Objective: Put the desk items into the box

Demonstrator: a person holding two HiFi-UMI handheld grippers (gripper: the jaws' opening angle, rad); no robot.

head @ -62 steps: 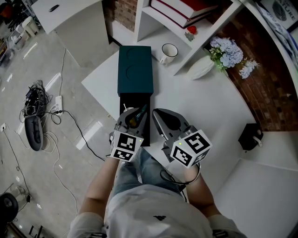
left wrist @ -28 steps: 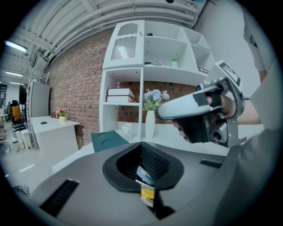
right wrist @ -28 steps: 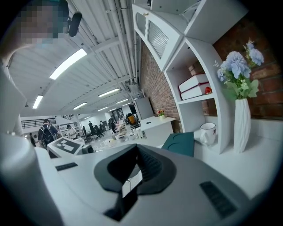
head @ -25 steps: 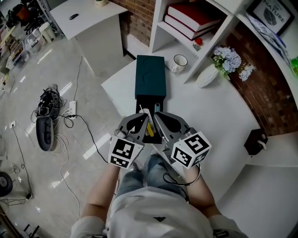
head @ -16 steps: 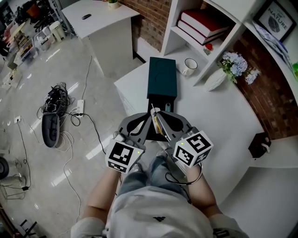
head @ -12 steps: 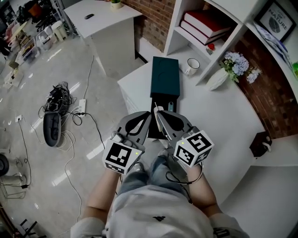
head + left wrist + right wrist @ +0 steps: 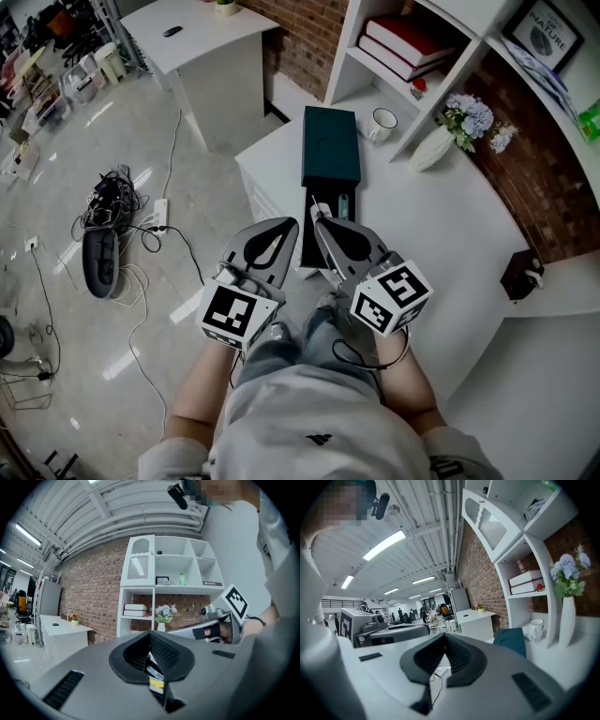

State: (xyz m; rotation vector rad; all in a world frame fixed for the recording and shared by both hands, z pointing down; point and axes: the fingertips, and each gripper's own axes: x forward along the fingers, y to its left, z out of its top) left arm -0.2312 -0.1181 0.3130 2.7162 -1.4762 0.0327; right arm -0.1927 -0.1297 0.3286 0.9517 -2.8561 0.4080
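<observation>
Dark teal rectangular box (image 7: pixel 330 150) lies at white desk's (image 7: pixel 422 216) near edge, just beyond left gripper (image 7: pixel 291 225) and right gripper (image 7: pixel 319 223), both closed, empty.

Two grippers (image 7: pixel 289 223) (image 7: pixel 318 216), one box (image 7: pixel 330 145), one mug (image 7: pixel 382 120), one vase of flowers (image 7: pixel 435 149), two books (image 7: pixel 412 37)

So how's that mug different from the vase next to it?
The mug is squat, with a handle and a dark rim; the vase is taller, slimmer, handleless and holds flowers. The mug stands nearer the teal box than the vase does. Both are white and stand on the desk.
</observation>
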